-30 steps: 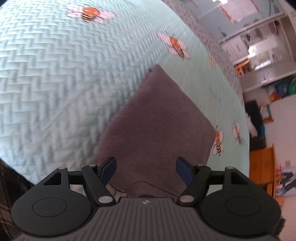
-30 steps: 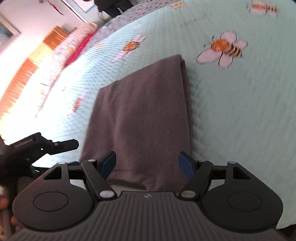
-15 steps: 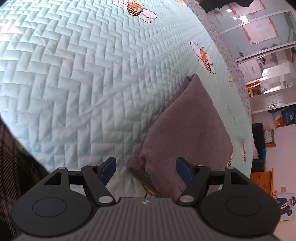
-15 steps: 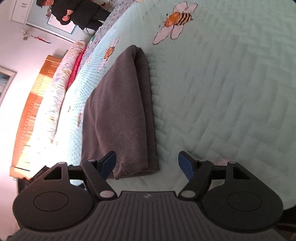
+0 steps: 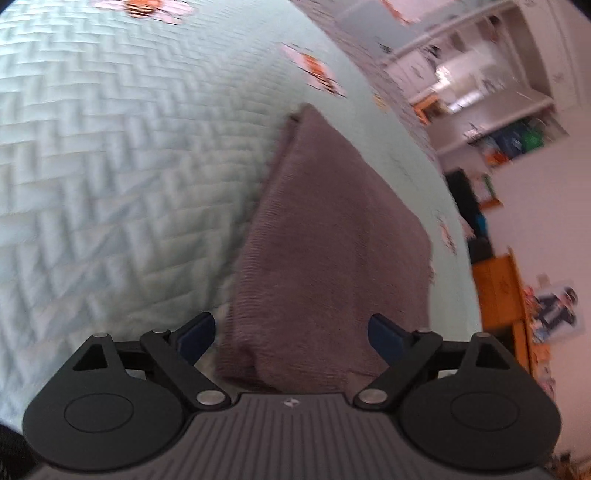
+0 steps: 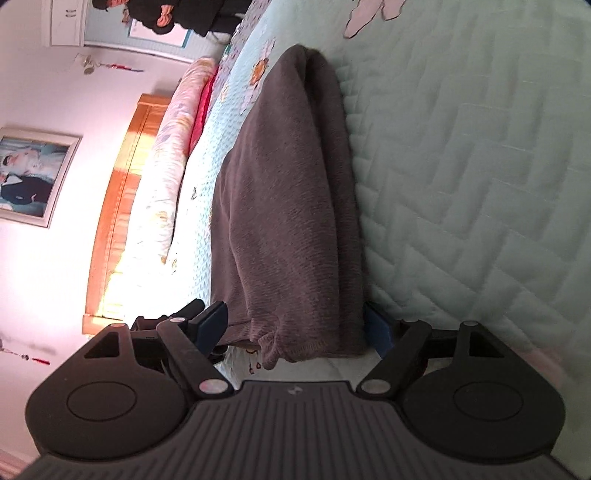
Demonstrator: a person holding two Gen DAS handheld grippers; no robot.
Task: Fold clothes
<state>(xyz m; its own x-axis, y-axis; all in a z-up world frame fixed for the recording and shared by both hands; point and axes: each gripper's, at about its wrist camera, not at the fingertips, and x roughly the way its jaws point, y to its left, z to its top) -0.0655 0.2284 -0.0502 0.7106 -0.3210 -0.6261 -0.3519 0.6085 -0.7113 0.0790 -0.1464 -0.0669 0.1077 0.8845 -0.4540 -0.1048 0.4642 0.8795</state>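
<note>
A folded grey-brown garment (image 5: 325,240) lies flat on a mint quilted bedspread (image 5: 92,166) with bee prints. My left gripper (image 5: 291,332) is open, low over the bed, and the garment's near end sits between its blue-tipped fingers. In the right wrist view the same garment (image 6: 288,184) runs away from the camera across the bedspread (image 6: 461,166). My right gripper (image 6: 295,325) is open too, rolled sideways, and the garment's near hem lies between its fingers. The hem hides part of the right-hand fingertip (image 6: 376,328). Part of the other gripper (image 6: 155,321) shows behind the left-hand finger.
A wooden headboard (image 6: 118,206) and patterned pillows (image 6: 173,147) line the bed's far side below a framed picture (image 6: 29,177). A person in dark clothes (image 6: 177,14) stands beyond the bed. Shelves (image 5: 480,92) and an orange cabinet (image 5: 498,291) stand past the other side.
Both grippers stayed open and shifted around the garment's near end. The right one rolled sideways and dropped until the hem lay between its fingers. The left one swung back to centre on the garment.
</note>
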